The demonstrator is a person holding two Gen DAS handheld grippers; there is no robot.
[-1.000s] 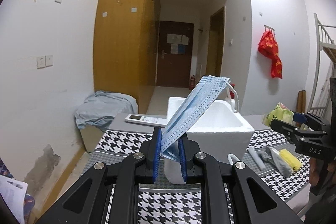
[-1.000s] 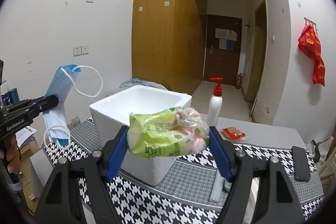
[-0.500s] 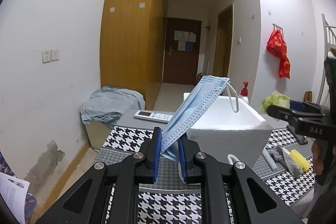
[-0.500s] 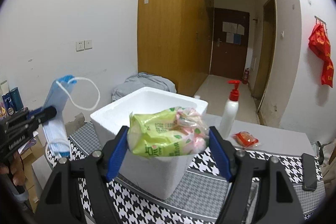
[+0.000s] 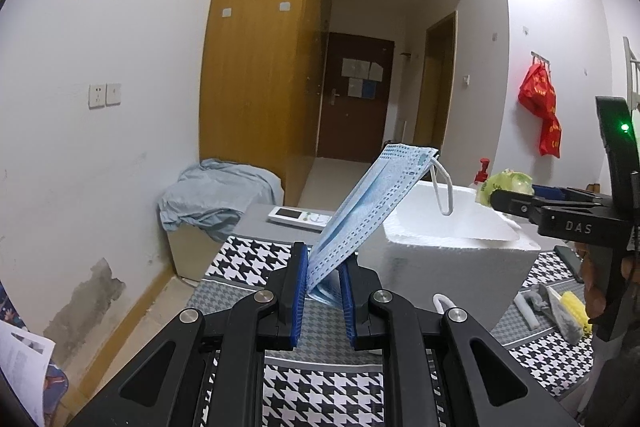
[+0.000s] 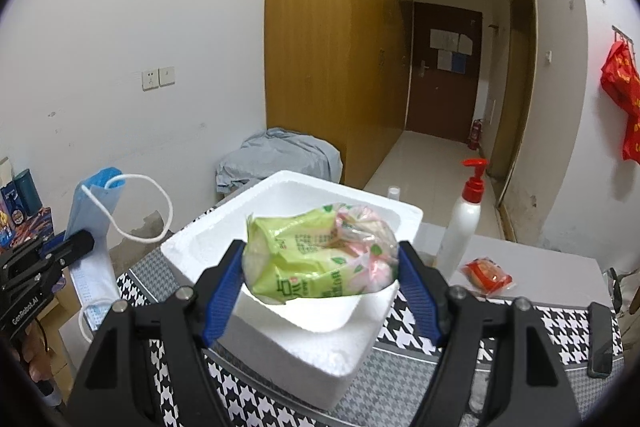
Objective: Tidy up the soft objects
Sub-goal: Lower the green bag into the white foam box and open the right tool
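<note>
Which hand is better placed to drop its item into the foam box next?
Probably the right. The right gripper holds the green packet directly over the foam box, while the left gripper holds its blue mask beside it.

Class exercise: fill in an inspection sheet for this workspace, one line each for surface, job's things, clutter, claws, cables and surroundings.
Surface: table with a black-and-white houndstooth cloth.
Job's things: white foam box open on the cloth; blue face mask; green tissue pack.
Clutter: pump bottle, red packet, remote control, grey rag and yellow item.
Claws: left claw shut on the face mask; right claw shut on the tissue pack, over the foam box.
Cables: nothing seen.
Surroundings: wooden wardrobe, dark door, red bag hung on the wall, grey cloth heap.
</note>
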